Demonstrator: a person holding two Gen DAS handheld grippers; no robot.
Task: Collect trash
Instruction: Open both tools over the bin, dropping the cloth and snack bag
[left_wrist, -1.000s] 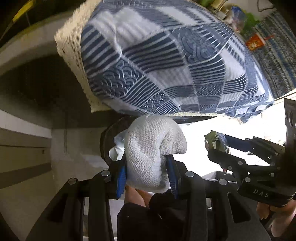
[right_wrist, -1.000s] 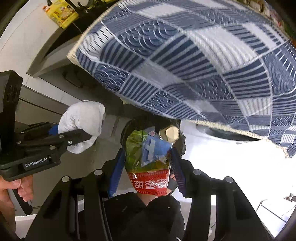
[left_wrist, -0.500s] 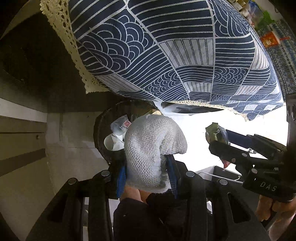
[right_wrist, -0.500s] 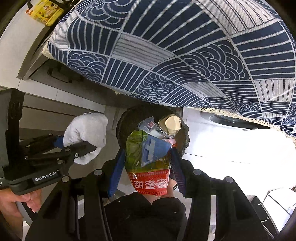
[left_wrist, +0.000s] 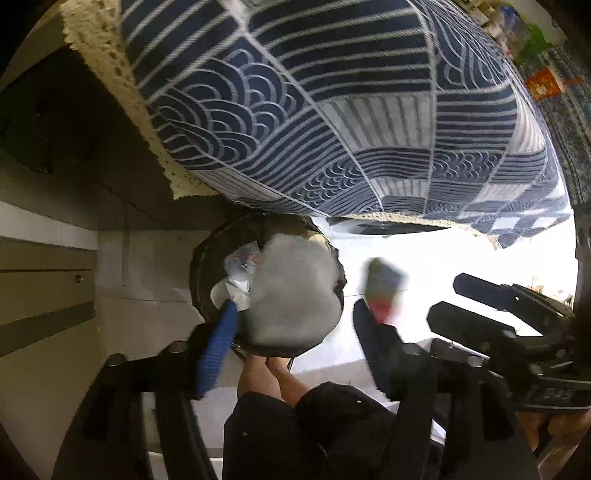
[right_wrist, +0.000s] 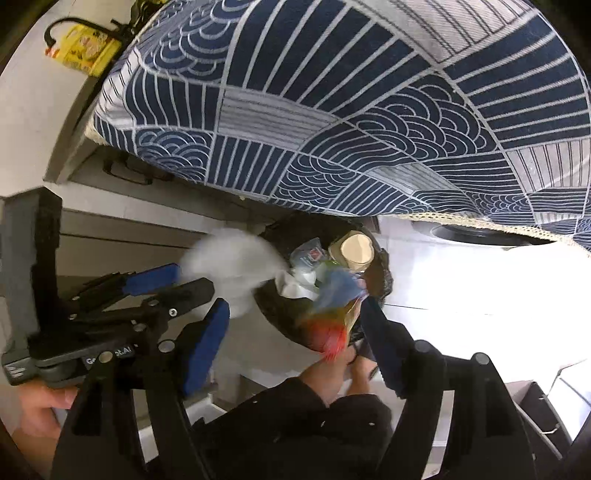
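Observation:
A black bin (left_wrist: 201, 280) (right_wrist: 284, 236) stands on the floor below both grippers, holding several pieces of trash. My left gripper (left_wrist: 293, 332) (right_wrist: 177, 284) is open; the white knitted cloth (left_wrist: 291, 291) (right_wrist: 232, 262) is blurred, loose between its fingers, falling over the bin. My right gripper (right_wrist: 293, 350) (left_wrist: 443, 299) is open; the green and red snack wrapper (right_wrist: 332, 314) (left_wrist: 382, 288) is blurred and falling free toward the bin. A tan cup (right_wrist: 356, 247) lies in the bin.
A table with a blue patterned cloth (left_wrist: 332, 110) (right_wrist: 351, 110) overhangs just above the bin. Grey cabinet fronts (left_wrist: 44, 277) are to the left. The person's legs (left_wrist: 280, 376) are beside the bin. Bright white floor (right_wrist: 480, 288) is to the right.
Both grippers have opened wide. The white cloth has left the left gripper and the snack wrapper has left the right gripper; both are dropping toward the bin.

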